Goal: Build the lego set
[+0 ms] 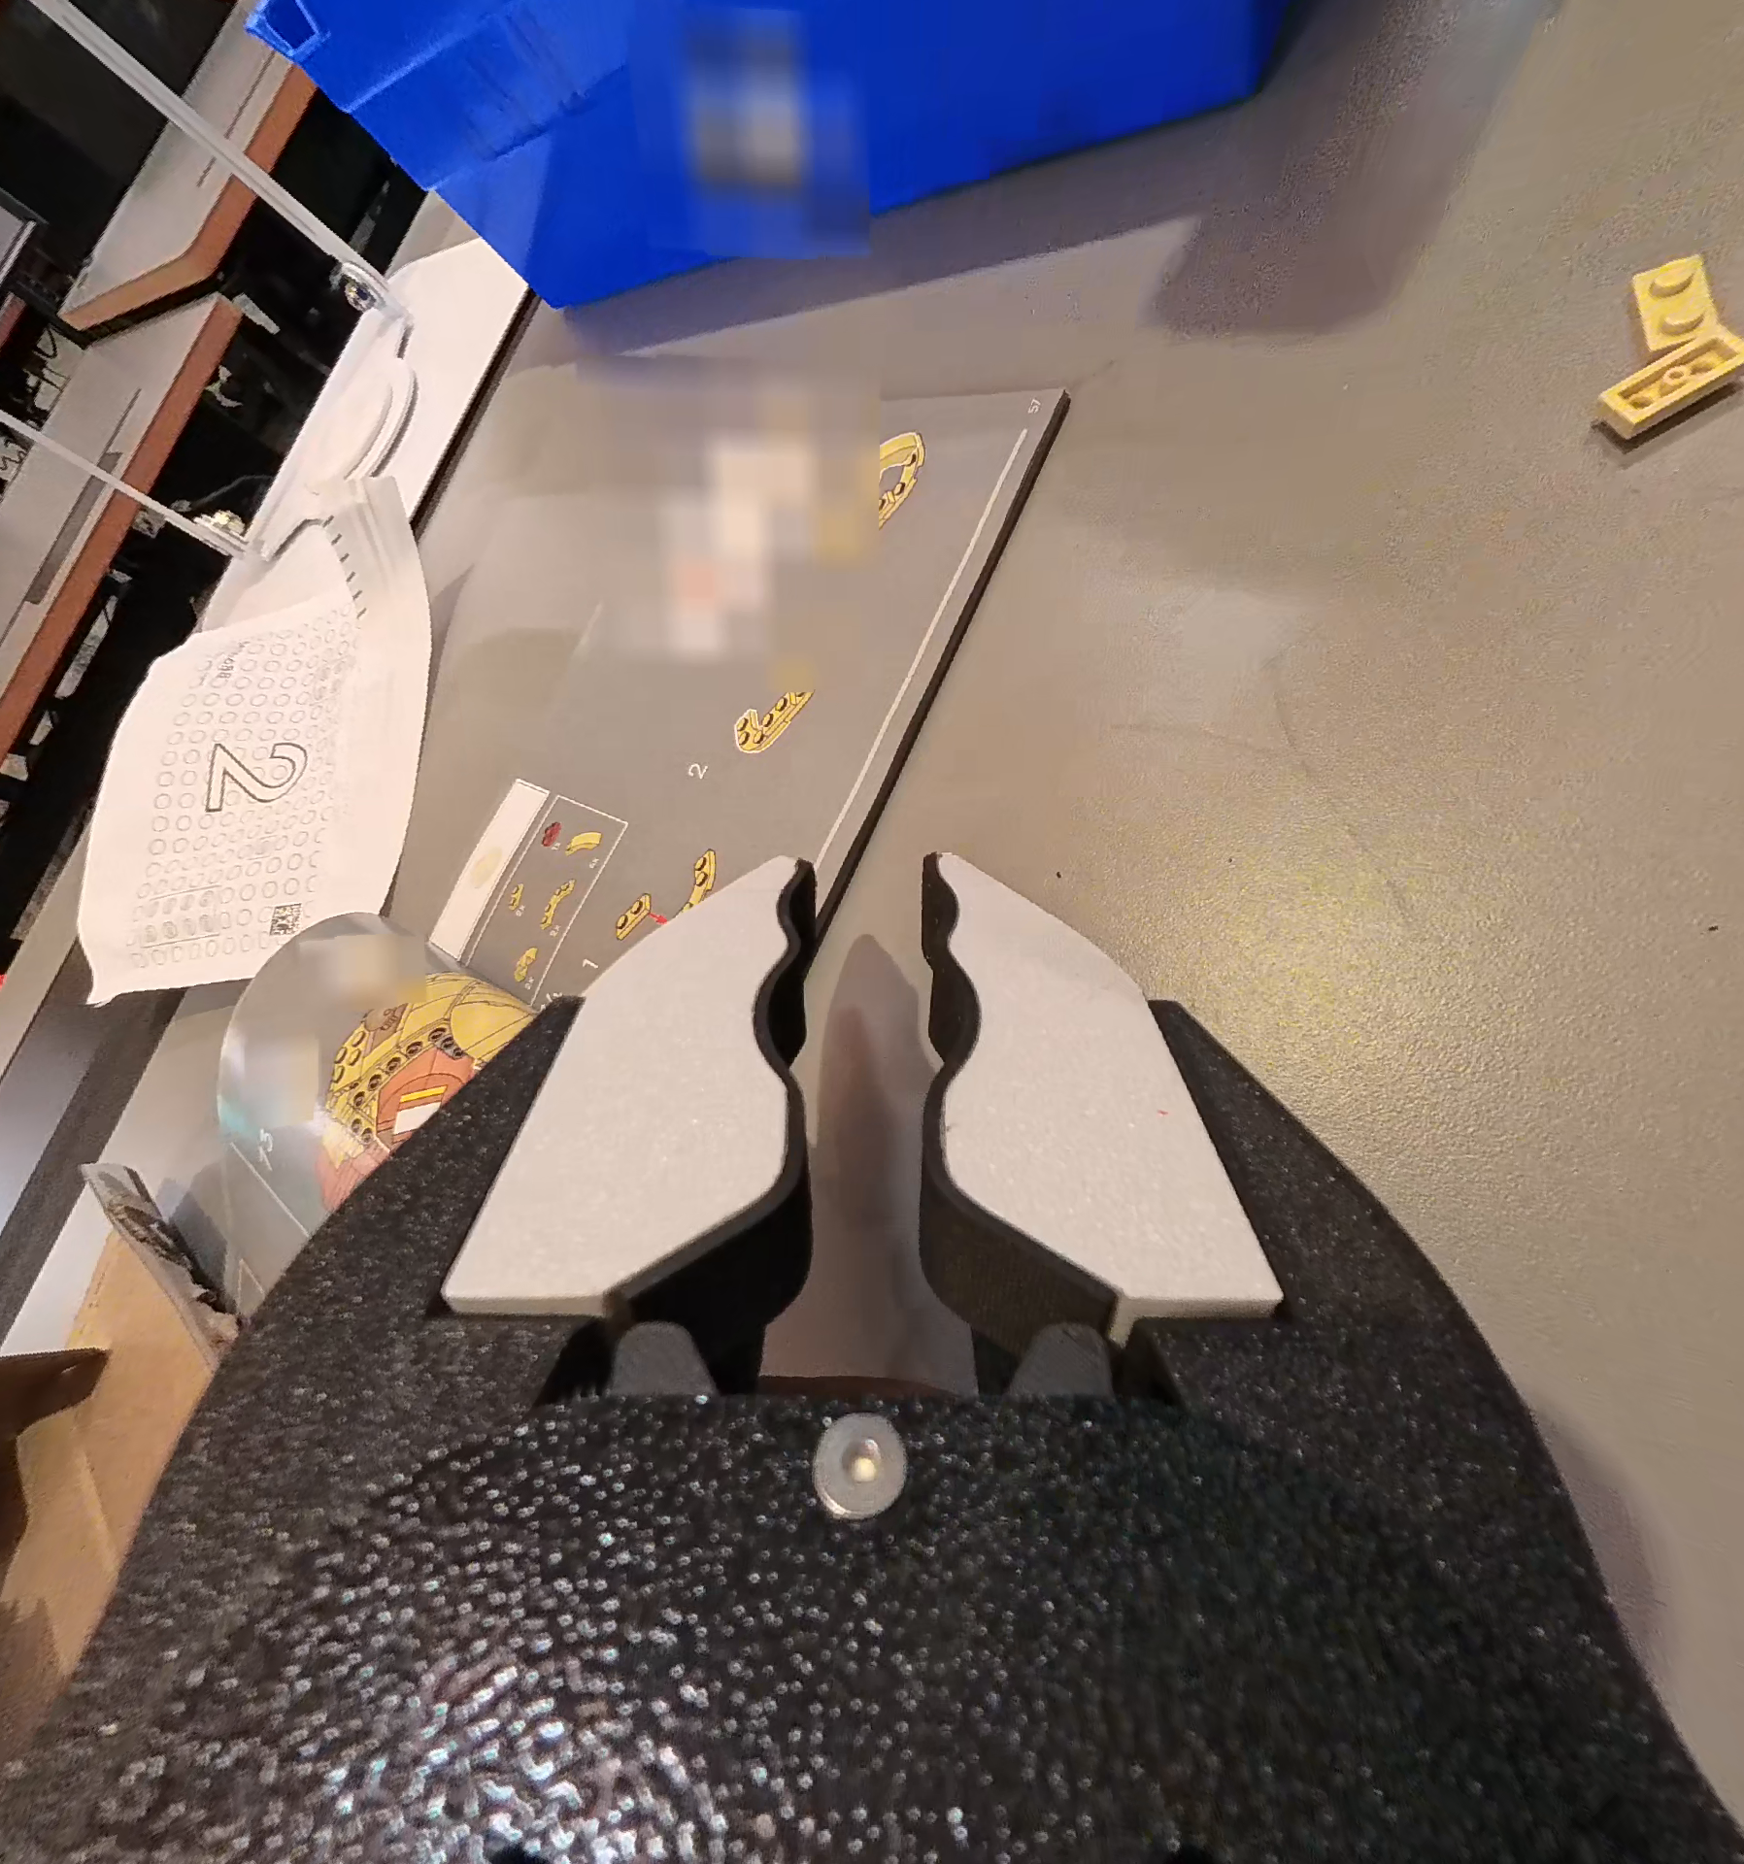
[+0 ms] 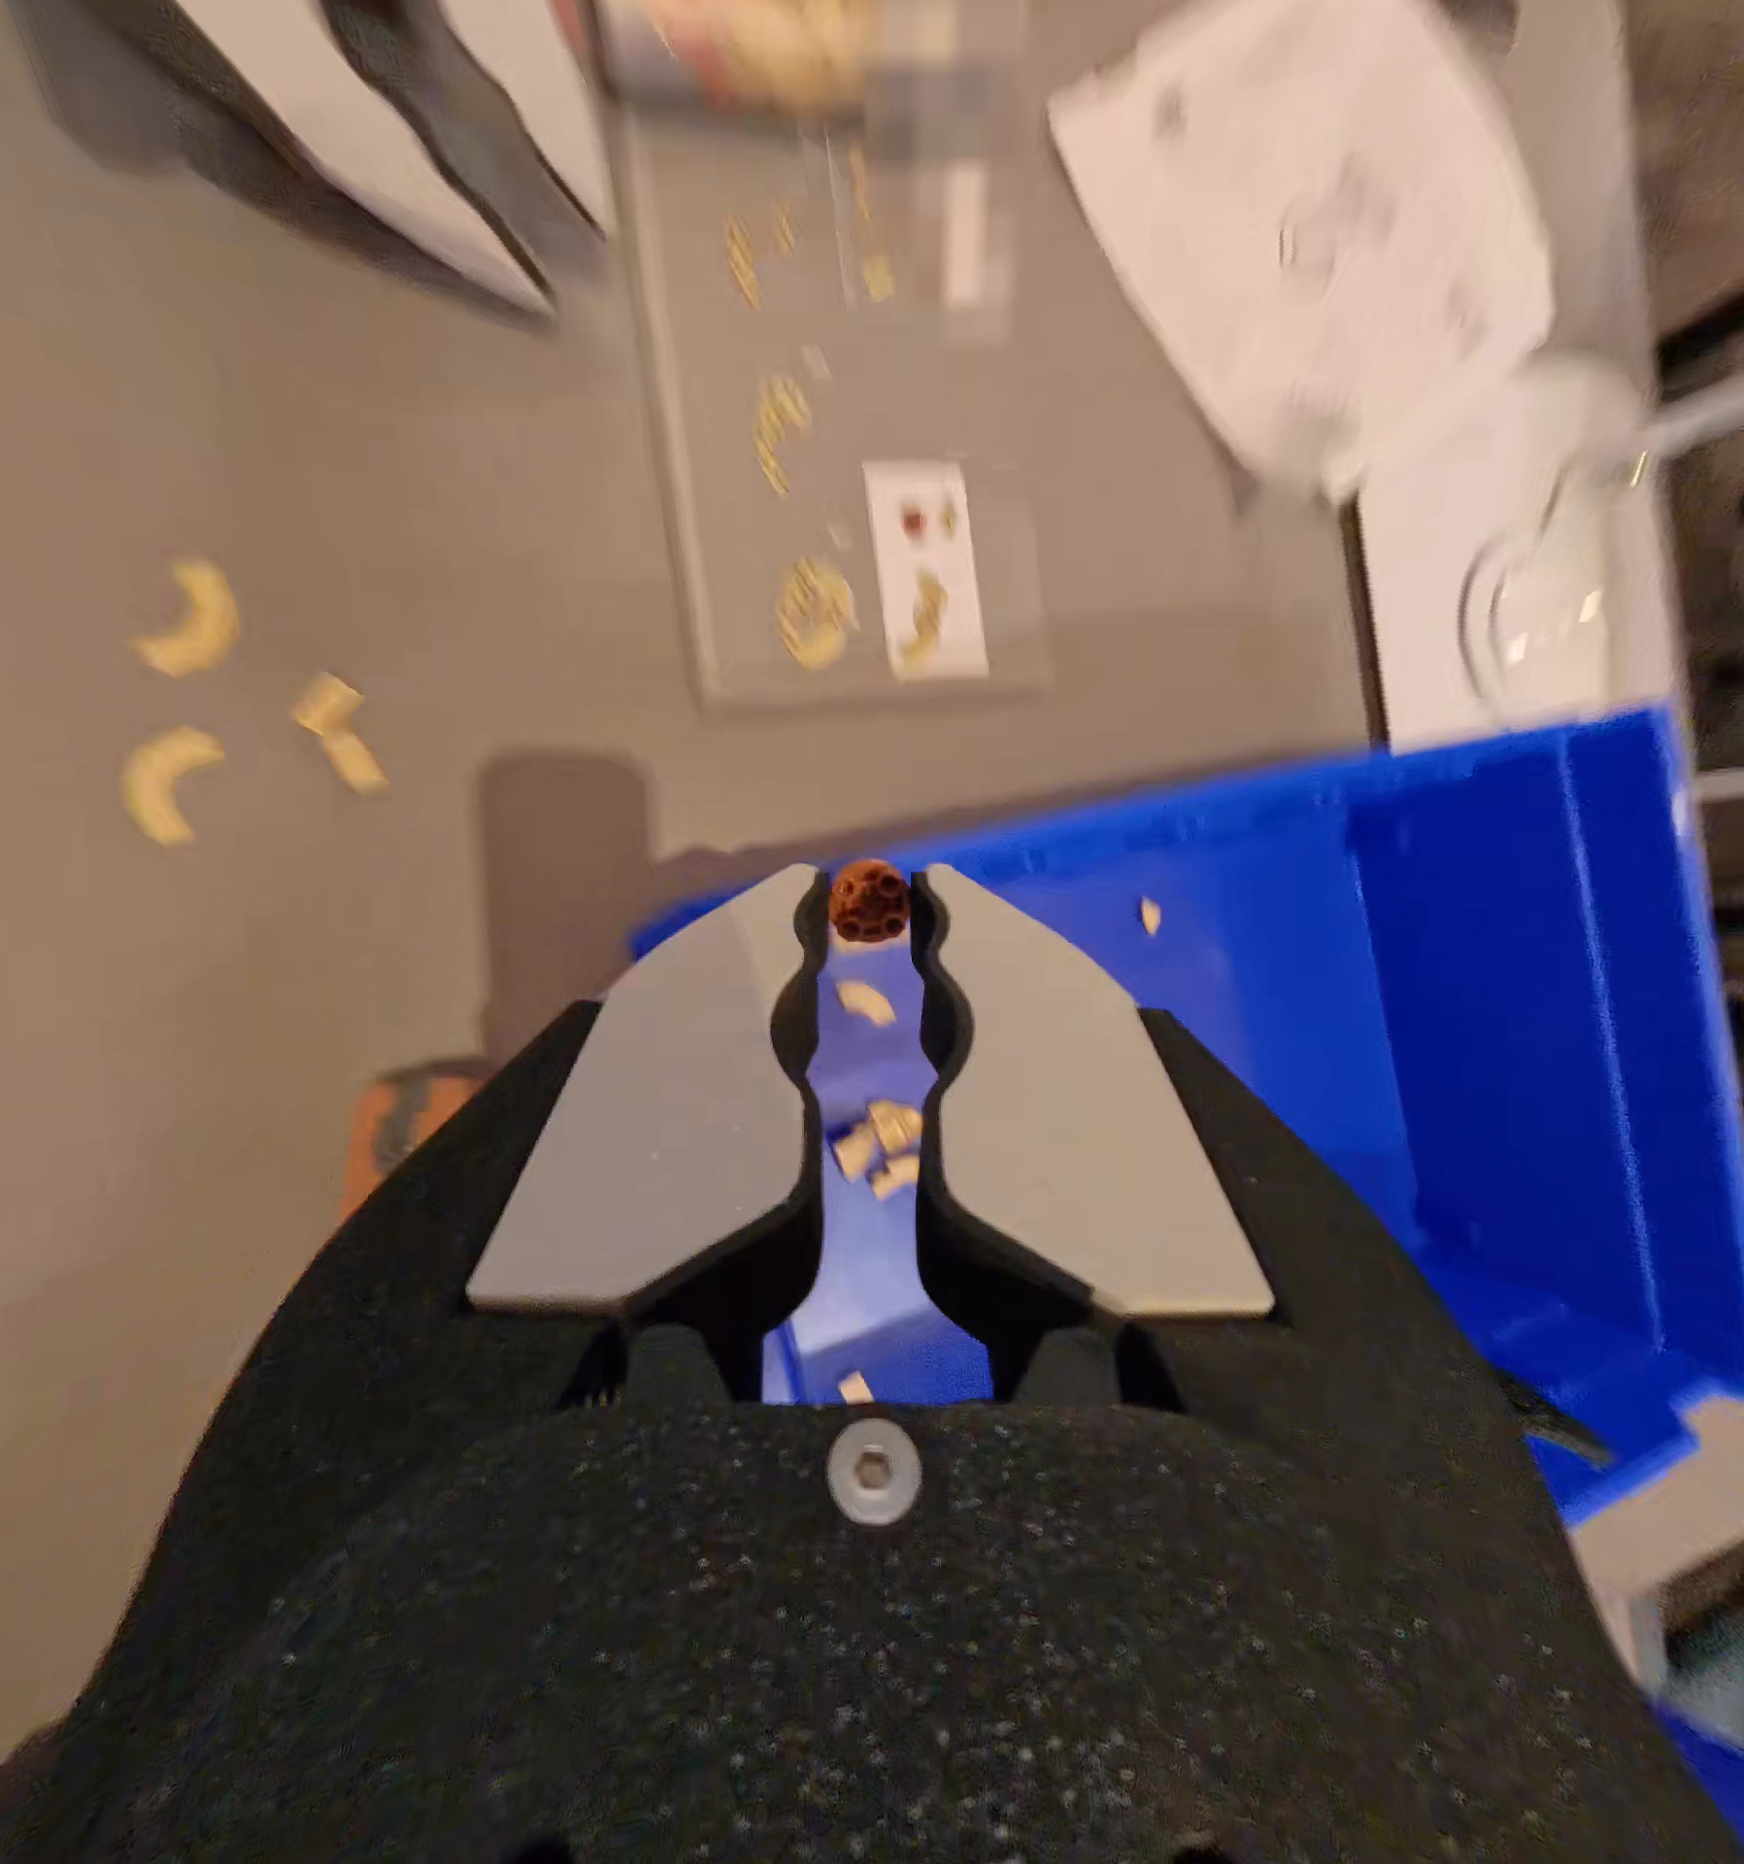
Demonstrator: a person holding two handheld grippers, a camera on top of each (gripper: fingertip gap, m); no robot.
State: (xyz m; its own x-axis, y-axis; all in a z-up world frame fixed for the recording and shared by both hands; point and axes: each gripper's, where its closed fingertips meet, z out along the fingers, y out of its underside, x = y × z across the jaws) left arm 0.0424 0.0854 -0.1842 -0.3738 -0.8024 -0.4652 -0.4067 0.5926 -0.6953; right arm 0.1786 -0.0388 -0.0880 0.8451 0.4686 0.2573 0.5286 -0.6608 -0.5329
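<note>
A grey tabletop carries a blue plastic bin, an open grey instruction booklet and loose tan curved bricks. The left gripper hangs over the booklet's edge, jaws spread, gripping nothing. The right gripper pinches a small reddish-brown round brick at its fingertips above the bin.

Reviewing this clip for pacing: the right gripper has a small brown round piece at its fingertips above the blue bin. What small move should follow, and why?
Probably carry the brown round piece, pinched in the right gripper, clear of the blue bin toward the grey tabletop, where the tan curved pieces and the instruction booklet lie. The left gripper is open and holds nothing.
</note>
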